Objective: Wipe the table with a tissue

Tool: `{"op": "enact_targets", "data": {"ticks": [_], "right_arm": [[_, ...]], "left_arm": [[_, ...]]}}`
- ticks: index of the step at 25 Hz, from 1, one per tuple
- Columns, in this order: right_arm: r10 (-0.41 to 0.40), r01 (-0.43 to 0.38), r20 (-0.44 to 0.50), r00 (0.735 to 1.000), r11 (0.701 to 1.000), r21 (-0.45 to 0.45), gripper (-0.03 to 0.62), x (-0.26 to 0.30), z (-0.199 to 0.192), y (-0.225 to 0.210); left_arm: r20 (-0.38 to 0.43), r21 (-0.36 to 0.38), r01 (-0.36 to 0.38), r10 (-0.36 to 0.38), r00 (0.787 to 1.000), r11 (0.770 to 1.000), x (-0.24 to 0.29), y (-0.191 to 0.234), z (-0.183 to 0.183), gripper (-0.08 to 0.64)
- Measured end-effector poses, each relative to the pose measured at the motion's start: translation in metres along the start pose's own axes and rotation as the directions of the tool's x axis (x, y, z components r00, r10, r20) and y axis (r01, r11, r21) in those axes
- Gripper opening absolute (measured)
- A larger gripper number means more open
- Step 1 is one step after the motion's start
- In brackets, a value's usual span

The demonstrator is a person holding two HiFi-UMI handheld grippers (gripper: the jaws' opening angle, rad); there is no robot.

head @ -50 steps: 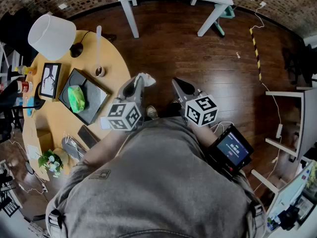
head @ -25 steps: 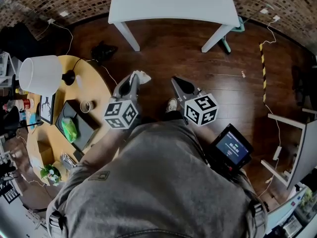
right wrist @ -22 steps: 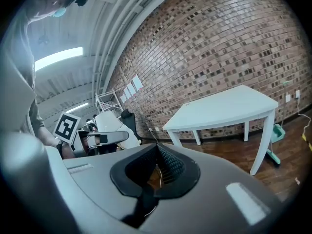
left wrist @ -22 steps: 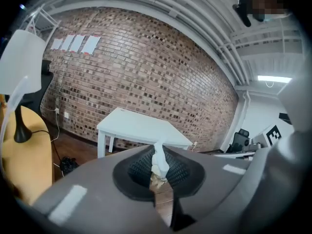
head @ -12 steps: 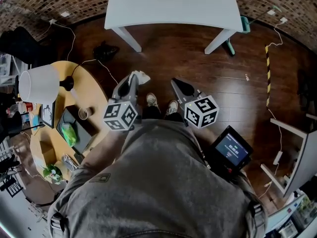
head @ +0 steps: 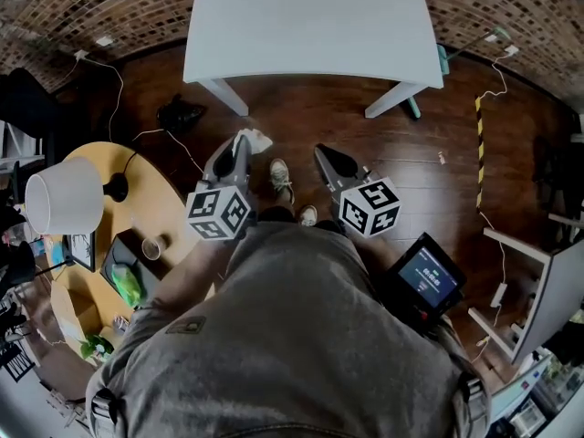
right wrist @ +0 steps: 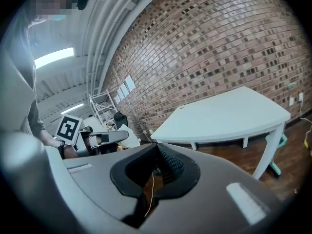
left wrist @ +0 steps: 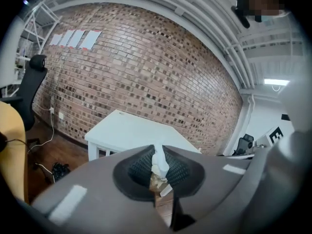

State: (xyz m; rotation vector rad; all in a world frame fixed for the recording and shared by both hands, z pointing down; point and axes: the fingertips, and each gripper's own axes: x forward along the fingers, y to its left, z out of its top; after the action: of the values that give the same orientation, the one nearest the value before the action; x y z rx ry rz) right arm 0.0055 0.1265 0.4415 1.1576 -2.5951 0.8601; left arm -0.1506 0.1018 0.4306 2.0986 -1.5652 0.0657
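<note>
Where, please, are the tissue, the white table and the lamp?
tissue (head: 254,139): head view, its crumpled end.
white table (head: 310,21): head view, middle of its top.
lamp (head: 64,195): head view, its white shade.

Facing a white counter (head: 310,26) across dark wooden floor (head: 438,117). Holding left gripper (head: 237,151) with crumpled white tissue (head: 252,140) at its tip, right gripper (head: 327,158) beside it. At left, round yellow counter (head: 169,199) with white lamp (head: 64,194).

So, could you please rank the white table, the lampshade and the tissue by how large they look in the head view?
1. white table, largest by far.
2. lampshade.
3. tissue, a small tuft in the left gripper.
</note>
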Motion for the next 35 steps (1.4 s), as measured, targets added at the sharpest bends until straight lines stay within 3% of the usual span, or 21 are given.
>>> {"op": "enact_targets", "data": {"ticks": [11,19,26,35], "right_arm": [[-0.034,0.034,0.008,0.999,0.999,-0.015,0.013,0.076,0.063,-0.03],[-0.049,0.049,0.021,0.999,0.999,0.005,0.014,0.099,0.084,-0.068],[0.006,-0.006,-0.022,1.0,1.0,0.011,0.014,0.119,0.11,-0.122],[0.088,-0.087,-0.095,0.992,0.996,0.013,0.014,0.139,0.127,-0.183]], "left_arm": [[-0.016,-0.014,0.01,-0.01,1.0,1.0,0.076,0.042,0.043,0.026],[-0.058,0.004,-0.016,0.016,0.998,1.0,0.118,0.056,0.045,0.026],[-0.099,0.046,-0.108,0.112,0.989,0.993,0.174,0.058,0.05,0.026],[-0.13,0.107,-0.252,0.265,0.955,0.962,0.226,0.067,0.045,0.026]]}}
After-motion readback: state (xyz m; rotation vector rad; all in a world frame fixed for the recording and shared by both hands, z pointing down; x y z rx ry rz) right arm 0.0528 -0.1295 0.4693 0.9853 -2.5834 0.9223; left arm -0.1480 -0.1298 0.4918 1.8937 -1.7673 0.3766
